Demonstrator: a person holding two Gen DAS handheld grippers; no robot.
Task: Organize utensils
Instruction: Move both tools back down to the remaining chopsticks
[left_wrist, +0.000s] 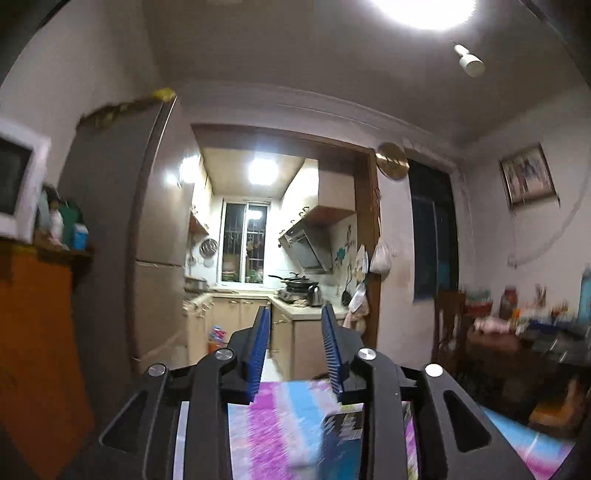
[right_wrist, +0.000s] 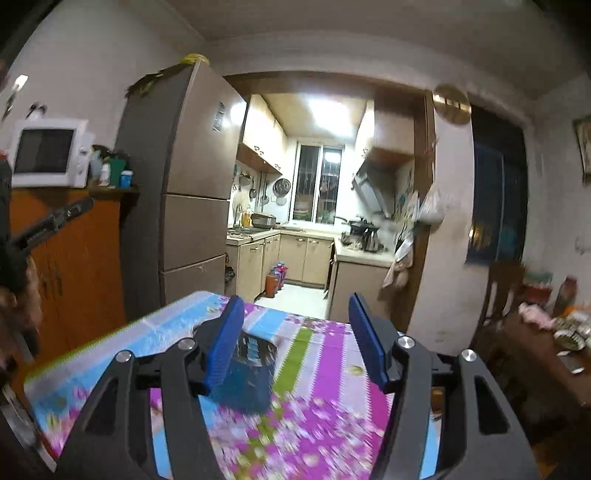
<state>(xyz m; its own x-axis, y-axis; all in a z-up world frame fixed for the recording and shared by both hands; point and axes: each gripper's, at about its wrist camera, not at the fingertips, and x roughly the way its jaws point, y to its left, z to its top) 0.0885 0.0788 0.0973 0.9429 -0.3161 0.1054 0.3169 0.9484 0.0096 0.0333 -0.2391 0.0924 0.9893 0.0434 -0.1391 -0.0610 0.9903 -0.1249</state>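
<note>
Right gripper (right_wrist: 295, 332), blue ribbed pads parted wide, empty. Dark blue box-like container (right_wrist: 251, 373) sits on the floral pink-and-blue tablecloth (right_wrist: 325, 369), low and just left of its centreline, nearer the left pad; blurred, long axis unclear. Left gripper (left_wrist: 295, 347) narrower, also empty; same container (left_wrist: 341, 439) below right. No utensils visible.

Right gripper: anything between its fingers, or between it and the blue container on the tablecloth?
Right wrist view: the right gripper stands open, nothing held. The blue container sits just beyond its left finger; no object between, only floral tablecloth.
</note>
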